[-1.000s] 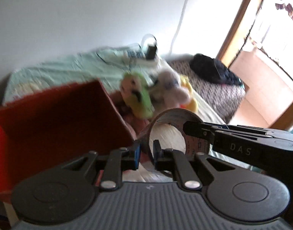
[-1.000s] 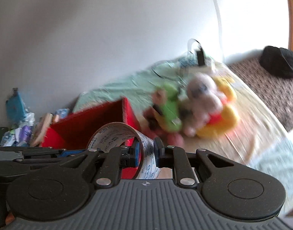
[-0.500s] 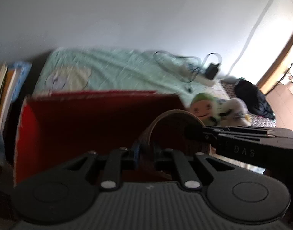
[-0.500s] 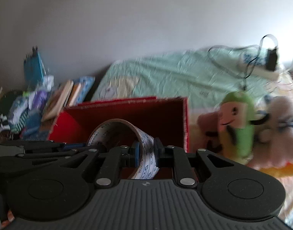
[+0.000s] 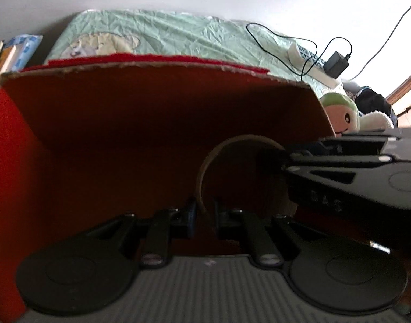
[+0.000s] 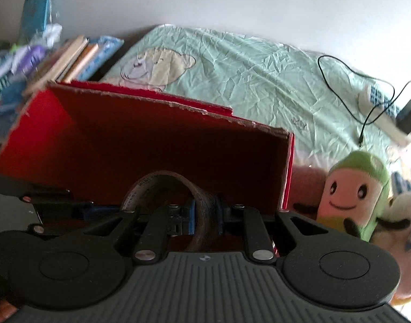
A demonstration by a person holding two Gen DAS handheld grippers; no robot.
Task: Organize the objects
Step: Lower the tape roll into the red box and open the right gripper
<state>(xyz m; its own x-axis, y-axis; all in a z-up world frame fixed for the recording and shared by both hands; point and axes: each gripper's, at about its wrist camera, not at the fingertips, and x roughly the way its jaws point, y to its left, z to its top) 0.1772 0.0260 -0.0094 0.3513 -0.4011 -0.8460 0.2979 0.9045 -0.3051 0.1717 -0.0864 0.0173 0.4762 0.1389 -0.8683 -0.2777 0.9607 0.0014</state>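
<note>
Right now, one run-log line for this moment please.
phase: placing | left gripper: shut on tape roll | right gripper: shut on tape roll | location: inside red box

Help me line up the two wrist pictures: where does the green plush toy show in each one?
Left wrist view: green plush toy peeks out at the right, past the far right corner of the red box.
Right wrist view: green plush toy stands at lower right, beside the red box.
Shared landmark: the black charger on the green sheet.
</note>
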